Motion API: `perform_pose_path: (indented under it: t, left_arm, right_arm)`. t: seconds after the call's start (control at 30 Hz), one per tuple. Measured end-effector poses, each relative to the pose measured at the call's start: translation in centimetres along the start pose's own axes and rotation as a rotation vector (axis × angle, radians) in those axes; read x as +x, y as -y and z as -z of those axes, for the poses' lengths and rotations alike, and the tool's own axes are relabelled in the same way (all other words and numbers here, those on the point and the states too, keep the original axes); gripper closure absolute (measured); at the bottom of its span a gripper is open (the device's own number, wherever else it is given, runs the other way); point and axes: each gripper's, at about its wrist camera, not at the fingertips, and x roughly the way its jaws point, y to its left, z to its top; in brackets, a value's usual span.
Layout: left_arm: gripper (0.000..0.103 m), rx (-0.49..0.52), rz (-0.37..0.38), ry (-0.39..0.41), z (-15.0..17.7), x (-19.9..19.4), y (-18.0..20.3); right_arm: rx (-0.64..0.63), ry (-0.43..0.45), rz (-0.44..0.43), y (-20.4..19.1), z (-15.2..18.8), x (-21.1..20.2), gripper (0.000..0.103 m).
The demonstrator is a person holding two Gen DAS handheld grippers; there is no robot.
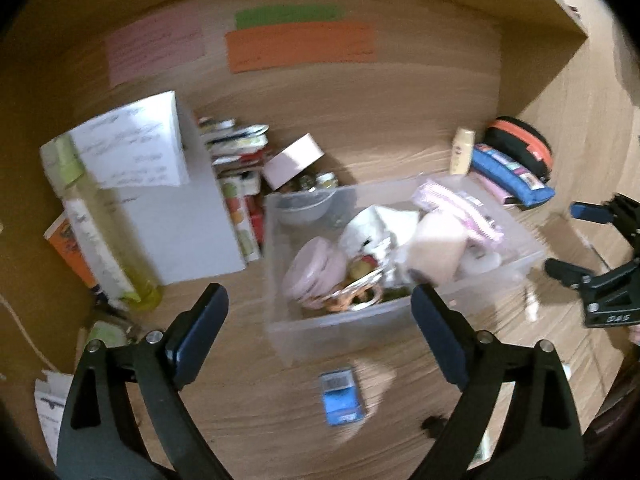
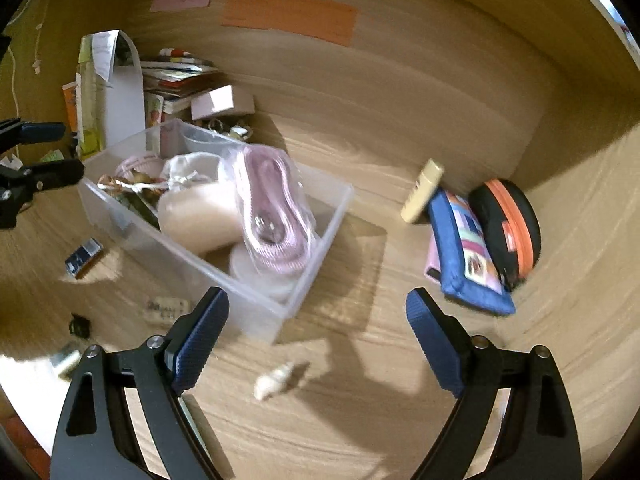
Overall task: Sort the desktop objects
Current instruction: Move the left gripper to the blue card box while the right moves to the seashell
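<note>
A clear plastic bin (image 1: 400,316) (image 2: 280,312) sits mid-desk, filled with pink and white items: a round pink case (image 1: 316,272), a white cloth pouch (image 2: 188,176), a bagged pink brush (image 2: 272,208). My left gripper (image 1: 320,312) hovers open before the bin's near wall, nothing between its pads. A small blue box (image 1: 342,396) (image 2: 82,258) lies on the desk in front of it. My right gripper (image 2: 318,320) is open over bare desk right of the bin, above a small white shell-like object (image 2: 276,382). The right gripper (image 1: 576,240) also shows at the left wrist view's right edge.
Books, a white folder (image 1: 160,200) and a yellow-green bottle (image 1: 100,240) crowd the left. A cream tube (image 2: 422,190), a blue pouch (image 2: 468,256) and a black-orange case (image 2: 508,228) lie at the right by the wooden side wall. Small bits (image 2: 166,308) litter the front left.
</note>
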Motion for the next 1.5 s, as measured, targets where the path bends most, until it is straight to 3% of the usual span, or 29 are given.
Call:
perform_pose_path:
  t: [0.43, 0.7, 0.77, 0.83, 0.93, 1.03, 1.13, 1.2, 1.3, 1.5]
  left_arm:
    - [0.01, -0.055, -0.022, -0.153, 4.3, 1.6, -1.8]
    - [0.01, -0.034, 0.008, -0.21, 6.0, 3.6, -0.8]
    - [0.024, -0.02, 0.021, -0.212, 6.2, 3.9, -0.4]
    - [0.032, -0.011, 0.049, -0.223, 6.3, 4.1, -0.1]
    - [0.035, -0.009, 0.067, -0.233, 6.5, 4.4, 0.2]
    - [0.045, -0.007, 0.081, -0.257, 6.7, 4.9, 0.3]
    - [0.047, -0.005, 0.088, -0.273, 6.8, 5.2, 0.4]
    - [0.047, -0.007, 0.075, -0.276, 6.8, 5.4, 0.4]
    - [0.048, -0.017, 0.08, -0.278, 6.8, 5.5, 0.1]
    - [0.061, -0.011, 0.09, -0.268, 6.8, 5.4, 0.1]
  right_arm:
    - [0.113, -0.139, -0.109, 1.6, 6.2, 1.3, 0.014]
    - [0.095, -0.164, -0.119, 0.7, 6.2, 2.5, 0.014]
    - [0.083, -0.153, -0.132, 0.3, 5.9, 2.6, 0.014]
    - [0.086, -0.152, -0.151, 0.1, 5.6, 2.8, 0.016]
    - [0.119, -0.152, -0.187, 0.3, 5.3, 3.3, 0.024]
    - [0.14, -0.168, -0.204, 0.5, 5.3, 4.0, 0.033]
    - [0.153, -0.181, -0.218, 0.5, 5.6, 4.5, 0.035]
    - [0.149, -0.175, -0.22, 0.3, 5.7, 4.6, 0.044]
    - [0.134, -0.172, -0.215, 0.0, 5.7, 4.7, 0.048]
    - [0.109, -0.181, -0.217, -0.4, 5.7, 5.0, 0.053]
